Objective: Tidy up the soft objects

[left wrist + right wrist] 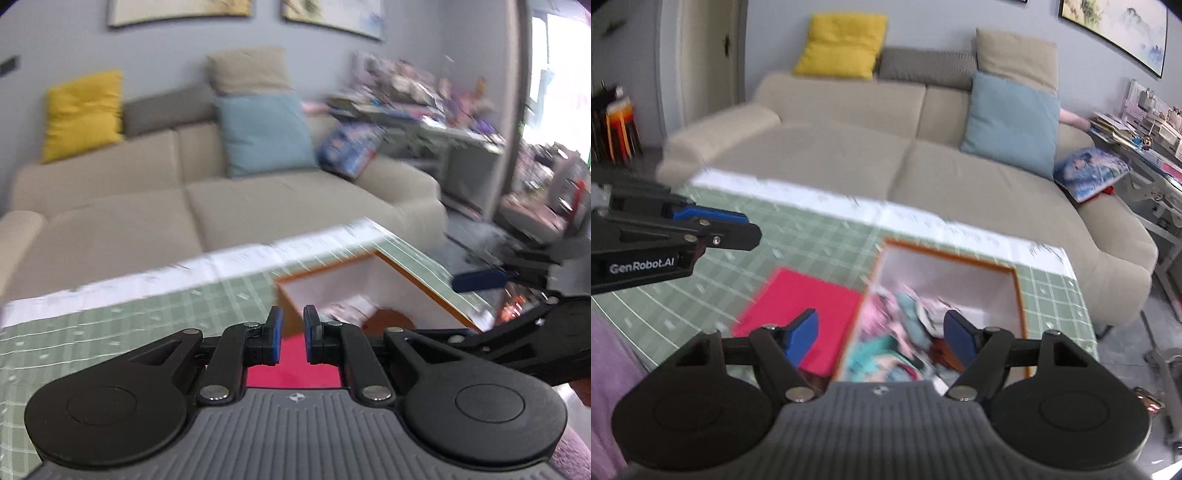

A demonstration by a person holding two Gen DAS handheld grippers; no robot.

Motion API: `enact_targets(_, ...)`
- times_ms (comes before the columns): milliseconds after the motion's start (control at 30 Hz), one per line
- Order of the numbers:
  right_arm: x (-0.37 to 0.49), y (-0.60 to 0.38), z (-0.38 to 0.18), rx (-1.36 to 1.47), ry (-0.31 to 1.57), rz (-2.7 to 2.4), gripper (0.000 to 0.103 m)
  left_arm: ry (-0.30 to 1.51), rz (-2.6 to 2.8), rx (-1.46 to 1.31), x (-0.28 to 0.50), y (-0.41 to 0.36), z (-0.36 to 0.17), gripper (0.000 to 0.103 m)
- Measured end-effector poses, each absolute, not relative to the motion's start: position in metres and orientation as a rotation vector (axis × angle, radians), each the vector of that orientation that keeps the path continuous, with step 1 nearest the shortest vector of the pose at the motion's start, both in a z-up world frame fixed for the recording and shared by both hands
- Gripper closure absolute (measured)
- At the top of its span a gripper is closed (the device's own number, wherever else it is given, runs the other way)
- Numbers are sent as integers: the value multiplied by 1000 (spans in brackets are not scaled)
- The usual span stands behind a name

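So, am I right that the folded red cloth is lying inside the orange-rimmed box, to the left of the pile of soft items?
Not quite. The folded red cloth lies on the green checked tablecloth, outside the orange-rimmed box and beside its left wall. The pile of soft items is what sits inside the box. The right wrist view shows this.

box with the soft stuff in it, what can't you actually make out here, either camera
- Box contents, right wrist view: motion blur merges the fabrics; single items can't be told apart, and the gripper body covers the near end.
- Box, left wrist view: only a far corner shows; the left gripper hides the rest.
- Red cloth: edges smeared; near corner hidden behind the right gripper.
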State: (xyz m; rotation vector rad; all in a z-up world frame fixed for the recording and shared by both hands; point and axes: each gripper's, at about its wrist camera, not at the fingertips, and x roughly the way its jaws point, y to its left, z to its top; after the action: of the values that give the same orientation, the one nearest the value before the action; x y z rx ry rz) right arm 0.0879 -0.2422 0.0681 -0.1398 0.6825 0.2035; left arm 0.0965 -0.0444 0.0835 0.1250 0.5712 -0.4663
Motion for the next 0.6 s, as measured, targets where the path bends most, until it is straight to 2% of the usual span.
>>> enact_targets(233, 68, -223, 77, -7, 550, 192, 21, 450, -316, 6, 67, -2, 88, 90)
enact_targets(300, 63, -219, 73, 1, 524, 177, 14, 433, -272, 15, 58, 3, 78, 81)
enact_targets(333, 60, -217, 69, 5, 514, 165, 14, 436, -251, 21, 56, 3, 73, 74)
enact_targets(467, 50, -208, 44, -29, 514, 106, 12, 494, -169, 14, 48, 8, 46, 65)
enact_targets(533, 46, -206, 28, -52, 527, 47, 5, 502, -161, 51, 45, 4, 32, 52)
enact_targets(600, 42, -208, 11, -40, 538, 1, 5, 510, -167, 86, 42, 4, 21, 45)
